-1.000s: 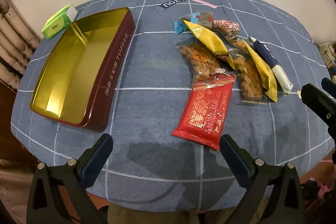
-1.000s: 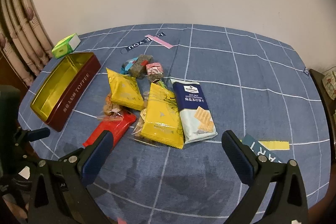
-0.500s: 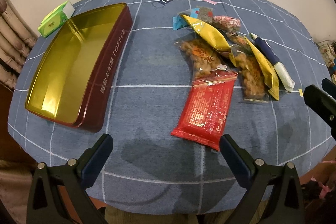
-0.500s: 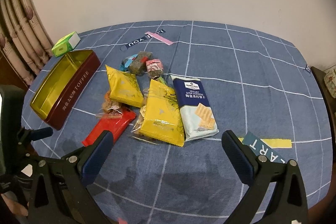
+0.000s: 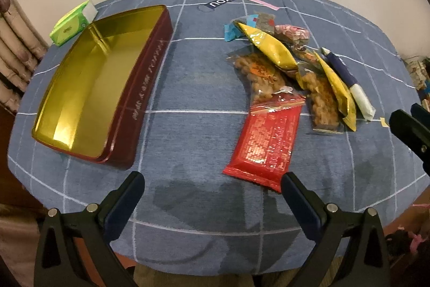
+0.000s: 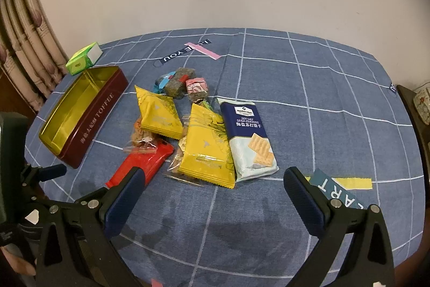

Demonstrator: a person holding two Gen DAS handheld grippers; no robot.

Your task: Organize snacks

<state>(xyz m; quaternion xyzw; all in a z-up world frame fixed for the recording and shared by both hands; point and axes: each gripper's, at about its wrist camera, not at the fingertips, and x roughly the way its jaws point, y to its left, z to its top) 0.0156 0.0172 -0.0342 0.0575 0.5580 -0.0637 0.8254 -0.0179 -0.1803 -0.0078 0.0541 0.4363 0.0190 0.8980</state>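
Both my grippers, left gripper (image 5: pixel 212 188) and right gripper (image 6: pixel 212 186), are spread wide and carry nothing above the near edge of the table (image 6: pixel 322 98). The snack pile (image 6: pixel 204 131) lies mid-table: red packet (image 5: pixel 266 144) nearest, soda crackers (image 6: pixel 248 136) rightmost. The open toffee tin (image 5: pixel 91 88), seemingly empty, sits by the left edge.

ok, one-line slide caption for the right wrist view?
Open right gripper hovers before snack pile: cracker pack, two yellow pouches, red packet; empty toffee tin at left.
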